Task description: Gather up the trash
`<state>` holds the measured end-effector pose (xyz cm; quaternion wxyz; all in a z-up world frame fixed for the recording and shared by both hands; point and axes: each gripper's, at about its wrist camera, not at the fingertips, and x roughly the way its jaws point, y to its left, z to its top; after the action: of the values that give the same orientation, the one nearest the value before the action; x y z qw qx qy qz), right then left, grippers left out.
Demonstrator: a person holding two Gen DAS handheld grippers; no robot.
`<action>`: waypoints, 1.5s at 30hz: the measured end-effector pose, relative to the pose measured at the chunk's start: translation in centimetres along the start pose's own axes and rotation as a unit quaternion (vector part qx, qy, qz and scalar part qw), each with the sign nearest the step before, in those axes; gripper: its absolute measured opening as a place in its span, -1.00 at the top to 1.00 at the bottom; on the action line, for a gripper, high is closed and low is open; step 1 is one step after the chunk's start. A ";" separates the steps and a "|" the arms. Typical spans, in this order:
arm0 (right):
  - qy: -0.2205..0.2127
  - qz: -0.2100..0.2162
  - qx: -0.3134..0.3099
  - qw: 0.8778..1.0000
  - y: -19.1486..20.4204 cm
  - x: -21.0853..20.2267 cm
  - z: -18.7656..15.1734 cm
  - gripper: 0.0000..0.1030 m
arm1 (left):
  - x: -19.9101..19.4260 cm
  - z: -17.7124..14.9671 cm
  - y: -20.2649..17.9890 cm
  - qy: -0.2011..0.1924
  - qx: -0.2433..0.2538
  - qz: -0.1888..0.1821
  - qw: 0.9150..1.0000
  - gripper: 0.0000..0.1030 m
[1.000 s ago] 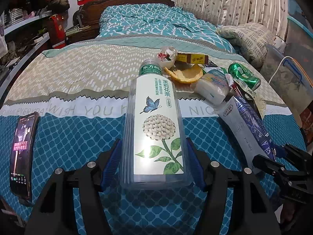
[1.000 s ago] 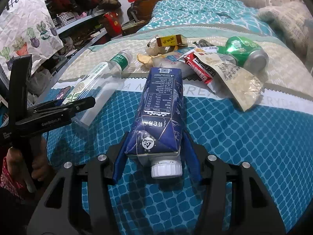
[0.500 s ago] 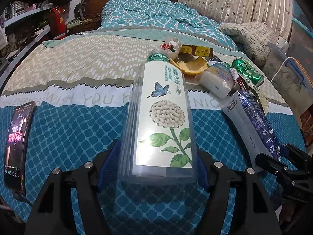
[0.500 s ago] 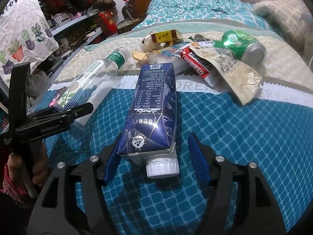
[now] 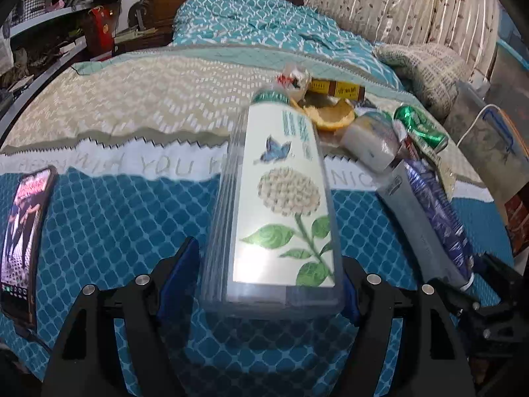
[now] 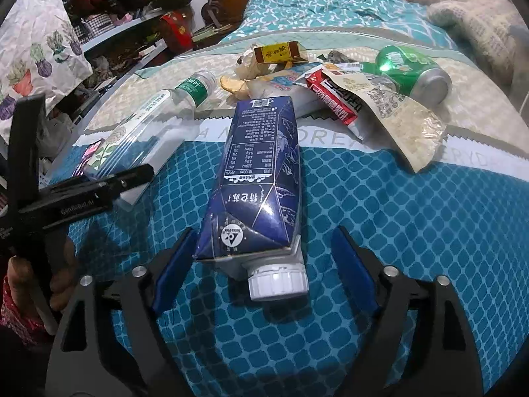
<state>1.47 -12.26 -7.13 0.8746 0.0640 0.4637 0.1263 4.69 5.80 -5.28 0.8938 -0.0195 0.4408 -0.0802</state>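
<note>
While both your claws are easing apart, note this:
Left gripper: opening, bottle between its pads, right pad seemingly touching.
Right gripper: released, opening around carton.
Place: both near you on bedspread.
Axis: lengthwise away; bottle cap far, carton cap near.
Handling: light, crushable, slick; grip mid-body.

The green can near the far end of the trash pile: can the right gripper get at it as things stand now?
Probably not directly. The blue carton lies between the opening fingers of the right gripper, and the snack packet lies before the green can.
</note>
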 end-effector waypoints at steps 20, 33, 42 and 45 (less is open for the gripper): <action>-0.001 -0.013 -0.011 1.000 0.6 0.8 0.6 -0.68 | 1.5 1.1 0.5 0.015 -0.008 0.003 1.000 -0.44; -0.026 0.001 -0.020 0.999 0.8 -0.3 0.6 -0.03 | 0.6 0.9 0.9 0.001 -0.010 -0.015 1.000 -0.15; -0.100 -0.002 -0.098 0.990 4.0 -3.1 0.4 -0.03 | -2.6 1.0 1.9 -0.062 -0.031 -0.012 0.998 -0.13; -0.102 -0.008 -0.102 0.990 4.3 -3.2 0.5 -0.03 | -3.4 1.4 1.9 -0.078 -0.032 -0.020 0.996 -0.13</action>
<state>-0.52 -9.06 -3.35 0.9201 -0.0163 0.3576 0.1587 3.97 8.16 -1.98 0.9225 -0.0630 0.3720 -0.0817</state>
